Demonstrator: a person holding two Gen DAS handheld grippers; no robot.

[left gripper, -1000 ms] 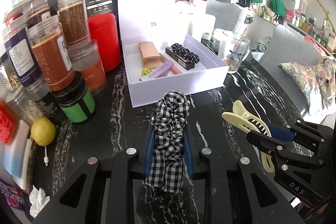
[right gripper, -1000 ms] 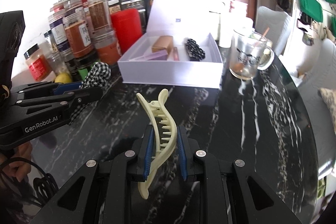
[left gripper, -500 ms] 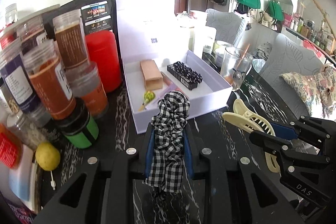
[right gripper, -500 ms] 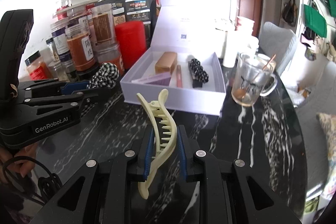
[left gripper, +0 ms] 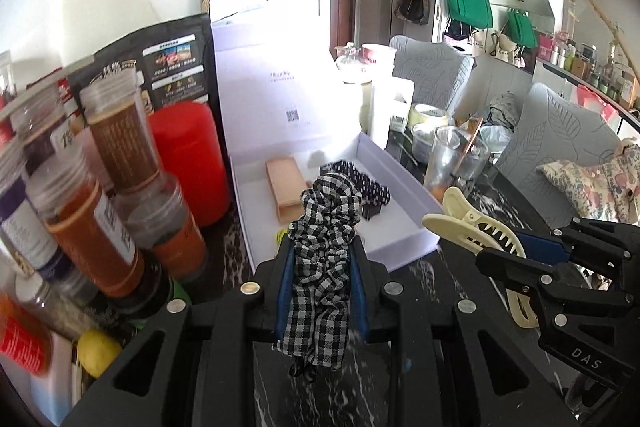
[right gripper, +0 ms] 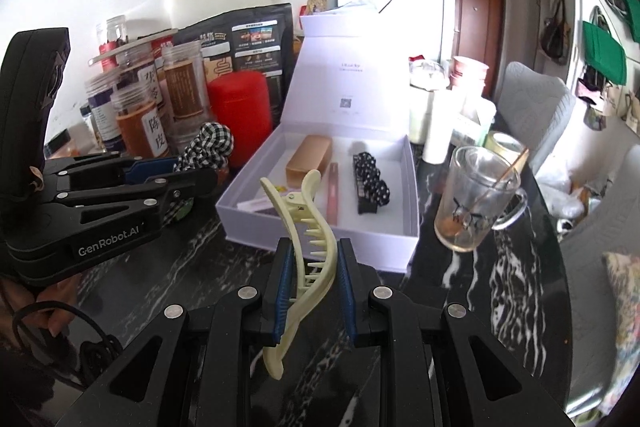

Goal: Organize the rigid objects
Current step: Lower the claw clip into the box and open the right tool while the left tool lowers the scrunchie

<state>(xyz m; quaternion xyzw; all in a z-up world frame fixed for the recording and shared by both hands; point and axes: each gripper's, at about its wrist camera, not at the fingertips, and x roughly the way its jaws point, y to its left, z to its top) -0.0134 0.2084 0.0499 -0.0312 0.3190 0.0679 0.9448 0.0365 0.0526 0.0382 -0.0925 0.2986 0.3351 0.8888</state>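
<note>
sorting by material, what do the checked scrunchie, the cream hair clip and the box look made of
Checked scrunchie: soft woven fabric, matte, gathered into folds.
Cream hair clip: likely hard plastic, smooth with a slight sheen, with moulded teeth.
White box: probably stiff card, matte, with straight thin walls and a hinged lid.

Open white cardboard box (right gripper: 320, 247): top unobstructed, raised lid (right gripper: 352, 75) blocks the far side. Tall clear plastic jars (left gripper: 116, 131) and red cylindrical canister (left gripper: 188, 159) crowd its left. Clear glass mug (right gripper: 476, 195) stands right. Black marble counter (right gripper: 500, 267) bare in front.
</note>
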